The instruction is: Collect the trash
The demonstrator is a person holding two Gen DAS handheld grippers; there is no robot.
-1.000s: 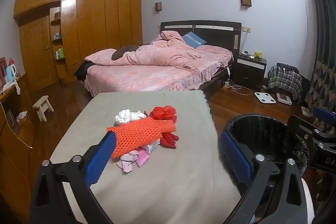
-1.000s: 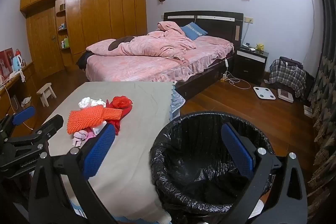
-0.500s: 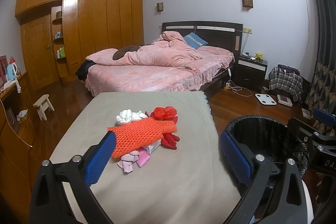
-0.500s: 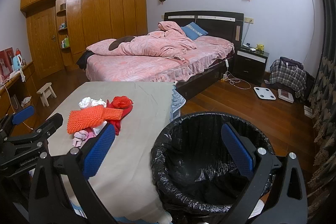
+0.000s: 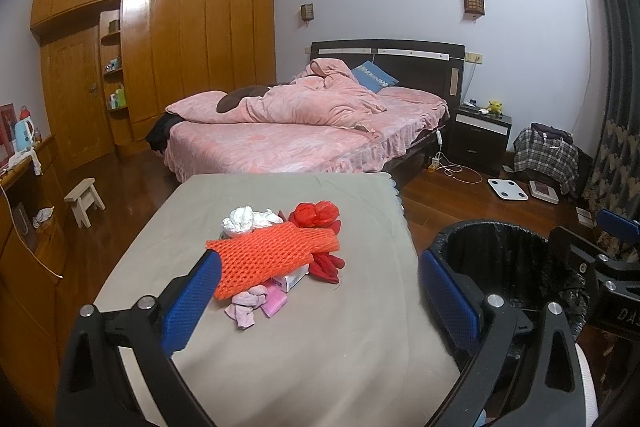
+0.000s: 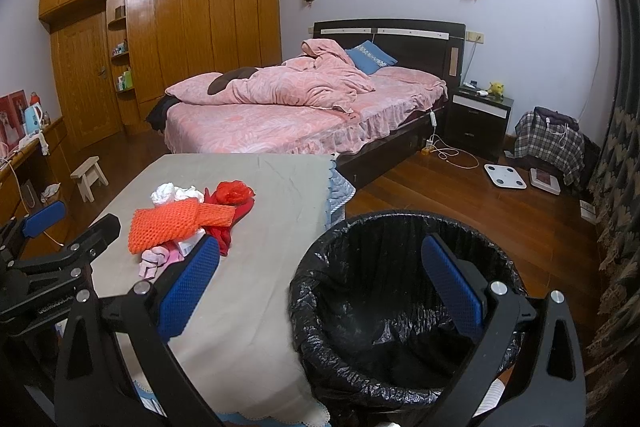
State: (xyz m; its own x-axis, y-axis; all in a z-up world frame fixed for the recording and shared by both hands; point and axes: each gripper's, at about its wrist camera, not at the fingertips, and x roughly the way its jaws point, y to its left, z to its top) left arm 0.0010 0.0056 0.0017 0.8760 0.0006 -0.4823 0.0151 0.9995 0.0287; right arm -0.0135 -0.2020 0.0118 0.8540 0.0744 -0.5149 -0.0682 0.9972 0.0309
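Left tongs (image 5: 318,297) spread wide, empty, above the bench (image 5: 340,339). Right tongs (image 6: 320,285) likewise released, over the black-lined bin (image 6: 404,343). Trash pile (image 5: 276,259), topped by orange netting, lies mid-bench, untouched, beside the bin.

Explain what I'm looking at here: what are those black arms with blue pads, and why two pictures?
No robot here: a person holds one pair of tongs in each hand, each with a camera looking along its fingers. One picture is from the left tongs, the other from the right tongs. Both are open and hold nothing. On the cloth-covered table lies a pile of trash: an orange foam net, red plastic, white tissue and pink scraps. Beside the table stands a black-lined bin.
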